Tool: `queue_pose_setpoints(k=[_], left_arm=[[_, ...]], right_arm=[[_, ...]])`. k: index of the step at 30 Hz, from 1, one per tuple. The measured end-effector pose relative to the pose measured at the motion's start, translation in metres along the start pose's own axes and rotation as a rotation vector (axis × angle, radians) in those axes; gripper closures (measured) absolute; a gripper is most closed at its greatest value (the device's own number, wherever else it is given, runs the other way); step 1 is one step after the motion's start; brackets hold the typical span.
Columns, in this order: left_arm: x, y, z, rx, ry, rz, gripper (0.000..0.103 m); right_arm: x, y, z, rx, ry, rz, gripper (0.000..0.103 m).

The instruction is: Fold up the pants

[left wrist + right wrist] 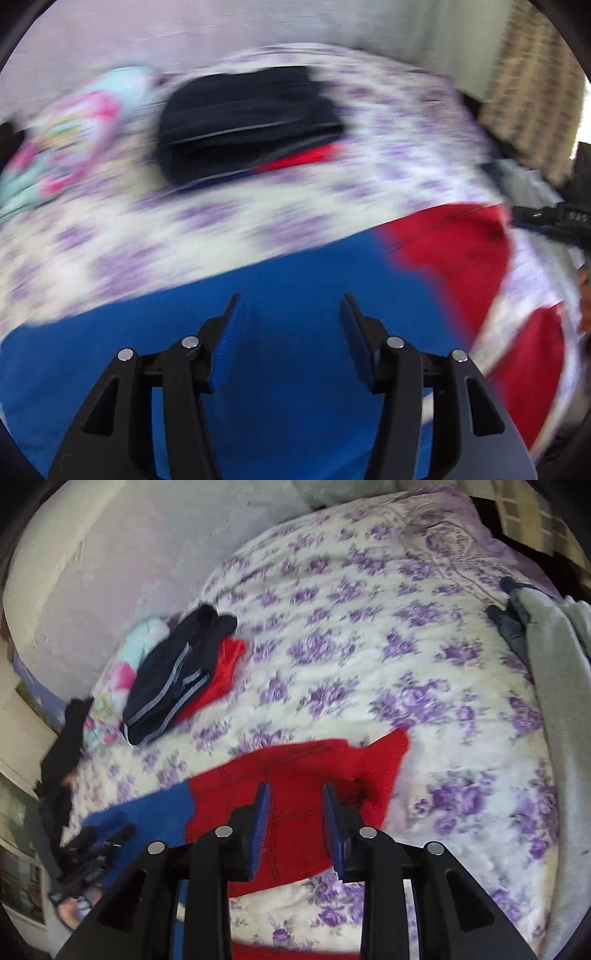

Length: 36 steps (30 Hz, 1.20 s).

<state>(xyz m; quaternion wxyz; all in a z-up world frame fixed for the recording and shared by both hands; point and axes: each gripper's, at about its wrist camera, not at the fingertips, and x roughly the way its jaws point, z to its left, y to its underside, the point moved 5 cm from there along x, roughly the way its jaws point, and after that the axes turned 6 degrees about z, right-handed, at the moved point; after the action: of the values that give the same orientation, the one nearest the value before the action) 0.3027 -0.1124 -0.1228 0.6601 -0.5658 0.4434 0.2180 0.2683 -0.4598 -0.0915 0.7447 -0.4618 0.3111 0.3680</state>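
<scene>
The pants, blue (177, 350) in one half and red (450, 251) in the other, lie spread on a purple-flowered quilt (258, 218). My left gripper (291, 299) hovers over the blue half, open, its pads wide apart with nothing pinched. The left wrist view is blurred by motion. In the right wrist view my right gripper (295, 788) stands above the red half (303, 760), jaws partly apart, cloth flat beneath them and not clamped. The left gripper (96, 849) shows at the lower left over the blue cloth (155, 812). The right gripper (554, 218) shows at the right edge.
A stack of folded clothes, navy with grey stripes over red (173, 686), lies at the back left beside a pink and mint bundle (114, 679). Grey and dark garments (554, 672) drape the quilt's right side. A purple pillow (461, 535) sits at the head, a pale wall (92, 572) behind.
</scene>
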Motion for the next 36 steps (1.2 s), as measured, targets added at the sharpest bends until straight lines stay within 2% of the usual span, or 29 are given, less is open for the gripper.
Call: queue_pose_setpoints(k=[2,3,4,5,6,7,8,9,10,11,12,13,15,16,17,18,19,20,21,22,24,25,26,28,31,35,36], left_arm=[[-0.004,0.026,0.056,-0.06,-0.127,0.037,0.051],[-0.003,0.038,0.085,-0.113,-0.147,0.061,0.051],[-0.003,0.047,0.104,-0.159,-0.145,0.075,0.052],[-0.002,0.056,0.126,-0.225,-0.076,0.082,0.063],[-0.005,0.06,0.142,-0.283,-0.029,0.081,0.079],[-0.01,0.059,0.149,-0.327,0.004,0.081,0.079],[-0.02,0.058,0.152,-0.365,0.028,0.063,0.08],[-0.032,0.055,0.153,-0.382,0.031,0.025,0.068],[-0.048,0.051,0.149,-0.365,0.024,-0.029,0.06],[-0.059,0.048,0.146,-0.338,-0.005,-0.064,0.047],[-0.066,0.048,0.145,-0.312,-0.048,-0.088,0.042],[-0.074,0.049,0.148,-0.284,-0.11,-0.105,0.041],[-0.071,0.054,0.166,-0.298,-0.15,-0.081,0.041],[-0.069,0.059,0.177,-0.32,-0.168,-0.062,0.041],[-0.064,0.065,0.194,-0.351,-0.223,-0.027,0.042],[-0.056,0.071,0.21,-0.364,-0.245,-0.003,0.05],[-0.051,0.075,0.22,-0.386,-0.226,0.008,0.05],[-0.052,0.079,0.237,-0.451,-0.184,0.008,0.05],[-0.056,0.078,0.245,-0.503,-0.127,0.003,0.059],[-0.064,0.077,0.252,-0.544,-0.095,-0.009,0.062],[-0.087,0.069,0.259,-0.519,-0.129,-0.058,0.046],[-0.093,0.067,0.261,-0.496,-0.161,-0.07,0.041],[-0.099,0.067,0.268,-0.477,-0.212,-0.078,0.036],[-0.1,0.072,0.283,-0.48,-0.241,-0.058,0.036],[-0.089,0.085,0.302,-0.535,-0.166,-0.011,0.036],[-0.059,0.094,0.292,-0.466,-0.058,0.049,0.036],[-0.05,0.092,0.289,-0.445,-0.066,0.063,0.035]], right_arm=[[0.023,-0.003,-0.022,0.038,0.109,0.03,0.081],[0.033,-0.003,-0.035,0.064,0.128,0.047,0.093],[0.038,-0.003,-0.048,0.093,0.132,0.05,0.103],[0.037,-0.003,-0.053,0.129,0.083,0.044,0.103],[0.033,-0.003,-0.054,0.16,0.057,0.045,0.103],[0.026,-0.002,-0.049,0.162,0.048,0.034,0.103],[0.019,-0.001,-0.042,0.145,0.044,0.021,0.098],[0.011,0.001,-0.031,0.113,0.047,0.003,0.097],[0.004,0.003,-0.021,0.081,0.048,-0.01,0.097],[0.0,0.004,-0.014,0.062,0.044,-0.016,0.097],[-0.001,0.004,-0.008,0.052,0.033,-0.016,0.097],[0.001,0.004,-0.006,0.05,0.033,-0.009,0.097],[0.013,0.001,-0.015,0.057,0.081,0.021,0.081],[0.025,0.0,-0.025,0.071,0.125,0.056,0.078],[0.034,0.0,-0.033,0.083,0.127,0.076,0.088],[0.036,0.0,-0.042,0.103,0.13,0.064,0.098],[0.035,0.0,-0.047,0.12,0.134,0.06,0.103],[0.033,-0.001,-0.05,0.139,0.101,0.062,0.103],[0.03,0.001,-0.051,0.155,0.083,0.06,0.103],[0.026,0.003,-0.048,0.155,0.071,0.053,0.101],[0.015,0.006,-0.032,0.102,0.051,0.029,0.096],[0.011,0.006,-0.024,0.079,0.042,0.027,0.088],[0.007,0.006,-0.015,0.053,0.026,0.015,0.067],[0.001,0.003,-0.006,0.019,0.046,-0.01,0.047],[0.003,-0.001,-0.003,0.006,0.07,-0.005,0.047],[0.012,0.0,-0.005,0.014,0.08,0.017,0.047],[0.018,-0.001,-0.007,0.019,0.09,0.032,0.047]])
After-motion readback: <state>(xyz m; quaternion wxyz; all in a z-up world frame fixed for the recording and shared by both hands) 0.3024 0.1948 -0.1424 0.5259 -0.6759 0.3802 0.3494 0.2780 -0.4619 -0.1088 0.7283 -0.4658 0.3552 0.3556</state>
